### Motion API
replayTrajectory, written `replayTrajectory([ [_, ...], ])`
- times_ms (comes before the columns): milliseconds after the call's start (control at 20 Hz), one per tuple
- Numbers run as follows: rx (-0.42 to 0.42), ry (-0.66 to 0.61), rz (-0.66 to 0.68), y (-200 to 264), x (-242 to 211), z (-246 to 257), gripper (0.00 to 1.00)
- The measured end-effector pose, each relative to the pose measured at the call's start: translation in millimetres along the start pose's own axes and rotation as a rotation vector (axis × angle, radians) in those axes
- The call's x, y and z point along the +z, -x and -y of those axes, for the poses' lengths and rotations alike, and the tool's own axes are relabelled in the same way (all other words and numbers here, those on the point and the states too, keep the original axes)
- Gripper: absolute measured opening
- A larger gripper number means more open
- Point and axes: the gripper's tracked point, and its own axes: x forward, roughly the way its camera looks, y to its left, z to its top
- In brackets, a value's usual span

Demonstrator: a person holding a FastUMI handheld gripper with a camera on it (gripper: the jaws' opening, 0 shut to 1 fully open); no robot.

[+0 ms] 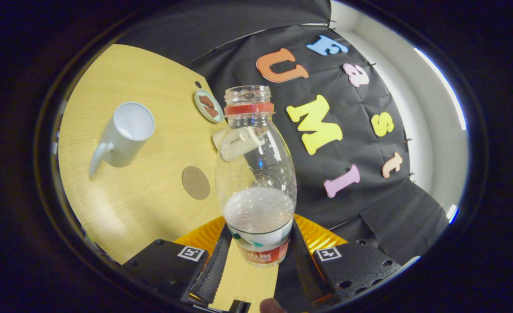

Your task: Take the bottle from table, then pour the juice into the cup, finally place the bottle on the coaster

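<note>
The table lay tilted across my view, its wooden top running off to the left of my fingers, and everything the pour depended on sat out that way. Largest on it was the cup, white, well to the left of the bottle and well apart from it, its open mouth showing toward me and its handle on the side nearer me. The bottle stood straight ahead, lifted with me, its long axis running directly away from my gripper, open neck farthest off, a red ring just below the mouth, and pale juice filling only the lower part. My fingers were closed in on its labelled base, one pressing each side, so I had a firm hold low down, with most of the bottle's length beyond the grip. I judged the neck would have to travel left and tip toward the cup's mouth, a fair sweep, since neck and rim were nowhere near each other. Between cup and bottle, closer to the bottle, lay the coaster, a flat brown disc, bare, where the bottle should end up. Beyond it, a small dish held two brown pieces, just left of the bottle's neck.
</note>
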Motion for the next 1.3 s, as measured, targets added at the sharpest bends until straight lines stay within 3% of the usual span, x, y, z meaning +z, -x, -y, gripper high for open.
replayTrajectory([
  [450, -0.081, 0.211, 0.004, -15.6, 21.5, -0.9, 0.78],
  [1300, -0.165, 0.413, 0.036, -27.2, 44.9, -4.7, 0.78],
])
